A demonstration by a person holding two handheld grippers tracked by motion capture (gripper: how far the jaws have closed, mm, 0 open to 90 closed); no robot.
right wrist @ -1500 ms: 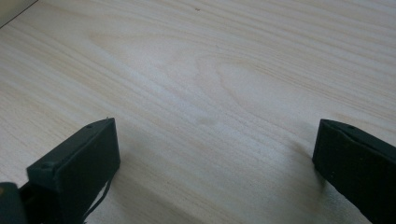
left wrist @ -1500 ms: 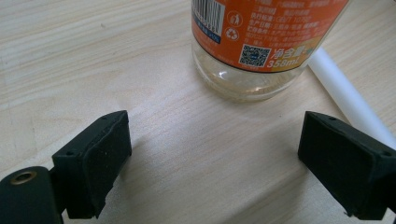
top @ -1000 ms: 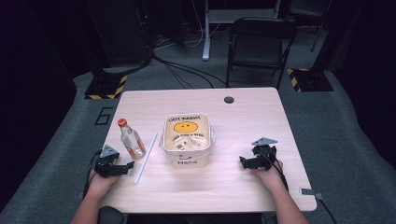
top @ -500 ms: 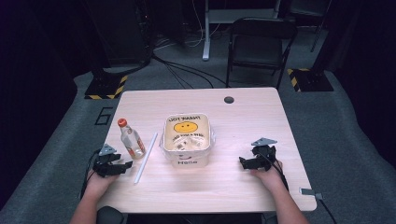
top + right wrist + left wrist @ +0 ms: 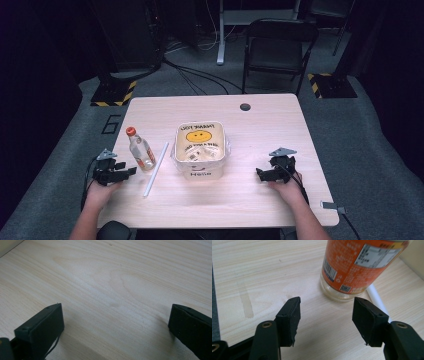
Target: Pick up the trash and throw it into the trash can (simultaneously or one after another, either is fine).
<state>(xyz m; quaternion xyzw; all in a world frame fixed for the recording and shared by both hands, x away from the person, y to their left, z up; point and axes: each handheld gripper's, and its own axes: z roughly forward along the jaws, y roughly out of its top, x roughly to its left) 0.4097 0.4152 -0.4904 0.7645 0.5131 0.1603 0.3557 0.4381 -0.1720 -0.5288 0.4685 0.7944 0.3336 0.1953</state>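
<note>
Left gripper (image 5: 131, 171) gaping, empty, just short of upright bottle (image 5: 140, 151) with straw (image 5: 156, 168) lying lengthwise beyond it, likelier target than tub (image 5: 199, 149) mid-table; right gripper (image 5: 260, 174) wide too, over bare table (image 5: 260, 125), seemingly idle.

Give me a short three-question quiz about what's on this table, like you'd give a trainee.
1. True or false: the left claw is clamped on the clear glass bottle with the orange label and red cap.
2. What lies on the pale wooden table between that bottle and the white square plastic tub with the yellow smiley face? A) a spoon B) a long white straw-like stick C) a sponge
3. Fill in: the right claw has its jaws ____ over bare wood.

Key: 1. False; it is open, the bottle just ahead of it. 2. B. 3. open.
</note>
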